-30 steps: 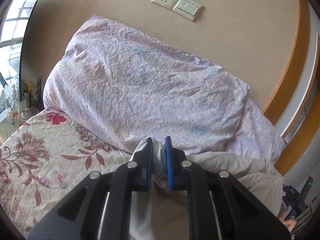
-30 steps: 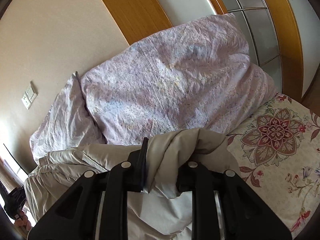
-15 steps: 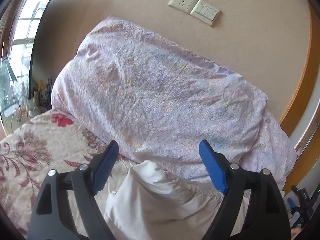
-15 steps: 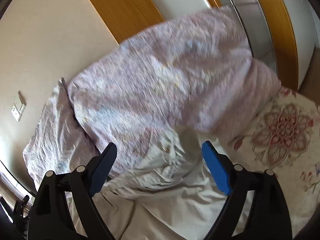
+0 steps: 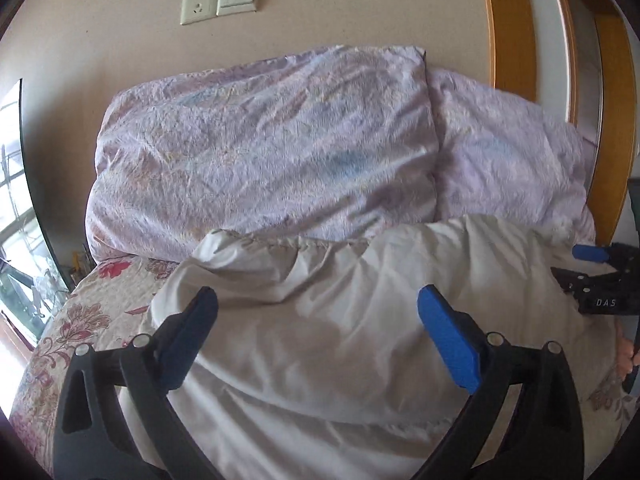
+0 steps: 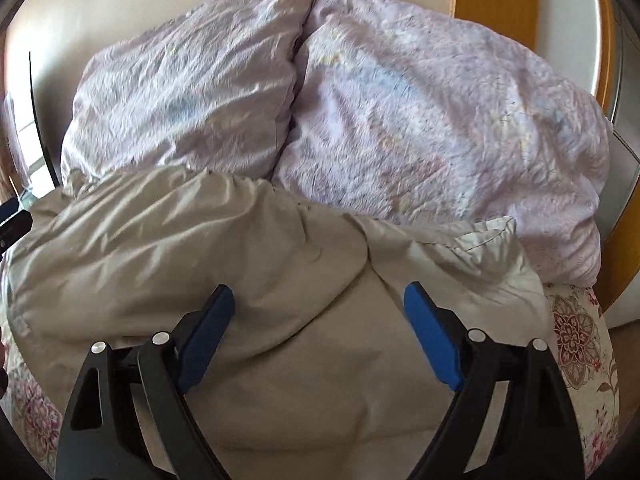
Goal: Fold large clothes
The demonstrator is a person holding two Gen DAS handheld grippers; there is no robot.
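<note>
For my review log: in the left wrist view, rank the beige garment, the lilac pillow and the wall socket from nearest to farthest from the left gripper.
1. Beige garment: directly beneath the left gripper.
2. Lilac pillow: behind the garment, against the wall.
3. Wall socket: high on the wall, upper left.

Beige garment (image 5: 340, 332) looked smooth, faintly glossy cloth; lilac pillows (image 5: 260, 152) crinkled, matt; tongs (image 5: 316, 320) matt black plastic, blue pads (image 5: 448, 336).
</note>
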